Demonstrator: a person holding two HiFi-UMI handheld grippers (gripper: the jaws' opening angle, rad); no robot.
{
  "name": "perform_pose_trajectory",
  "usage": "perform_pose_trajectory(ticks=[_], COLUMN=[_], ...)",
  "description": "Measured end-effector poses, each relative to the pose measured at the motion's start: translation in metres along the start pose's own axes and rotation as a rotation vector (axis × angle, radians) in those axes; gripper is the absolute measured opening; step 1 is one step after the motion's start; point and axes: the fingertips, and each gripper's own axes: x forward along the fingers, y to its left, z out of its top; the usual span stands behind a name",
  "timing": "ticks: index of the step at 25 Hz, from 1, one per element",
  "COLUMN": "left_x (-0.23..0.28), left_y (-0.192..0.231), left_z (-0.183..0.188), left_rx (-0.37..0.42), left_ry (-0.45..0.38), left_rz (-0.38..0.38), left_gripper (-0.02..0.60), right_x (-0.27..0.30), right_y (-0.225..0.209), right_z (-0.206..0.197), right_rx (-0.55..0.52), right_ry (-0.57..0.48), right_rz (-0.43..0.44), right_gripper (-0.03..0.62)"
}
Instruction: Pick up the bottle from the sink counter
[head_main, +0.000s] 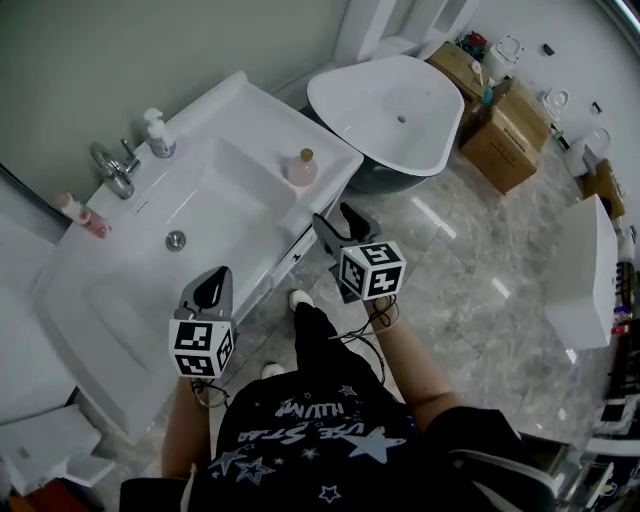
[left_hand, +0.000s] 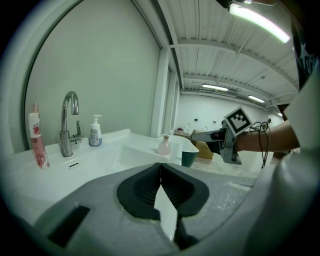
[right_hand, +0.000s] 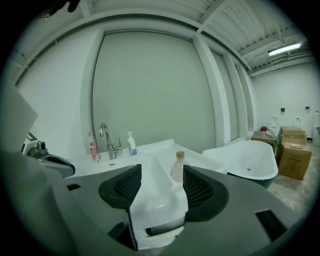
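Note:
A small pink bottle (head_main: 301, 167) with a tan cap stands upright on the right corner of the white sink counter (head_main: 245, 100). My right gripper (head_main: 337, 224) is open and empty, in front of the counter's right edge and short of the bottle. The bottle (right_hand: 177, 166) shows in the right gripper view, beyond the gap between the jaws (right_hand: 161, 181). My left gripper (head_main: 213, 288) is shut and empty, over the front rim of the basin. From the left gripper view (left_hand: 160, 169) the bottle (left_hand: 164, 145) stands far off, with the right gripper (left_hand: 210, 136) beside it.
A chrome faucet (head_main: 115, 170), a white pump bottle (head_main: 158, 135) and a pink tube (head_main: 82, 213) stand along the back of the counter. A white bathtub (head_main: 390, 110) sits right of the sink, with cardboard boxes (head_main: 505, 125) beyond. The marble floor (head_main: 470, 290) lies below.

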Motion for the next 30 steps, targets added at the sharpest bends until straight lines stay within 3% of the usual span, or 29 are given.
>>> perform_pose_trajectory(ticks=[8, 14, 24, 30], left_x=[0.08, 0.117, 0.144, 0.136], left_y=[0.026, 0.042, 0.046, 0.046], left_z=[0.025, 0.025, 0.018, 0.013], left_rx=[-0.065, -0.103, -0.129, -0.14], left_ry=[0.061, 0.115, 0.168, 0.169], left_rz=[0.117, 0.173, 0.206, 0.219], left_gripper=[0.018, 0.018, 0.018, 0.018], right_x=[0.114, 0.17, 0.197, 0.194], right_y=[-0.05, -0.057, -0.054, -0.051], right_z=[0.019, 0.003, -0.007, -0.006], right_rx=[-0.083, -0.127, -0.237, -0.27], right_ry=[0.068, 0.132, 0.131, 0.129], right_rz=[0.094, 0.185, 0.252, 0.233], right_gripper=[0.259, 0.256, 0.172, 0.143])
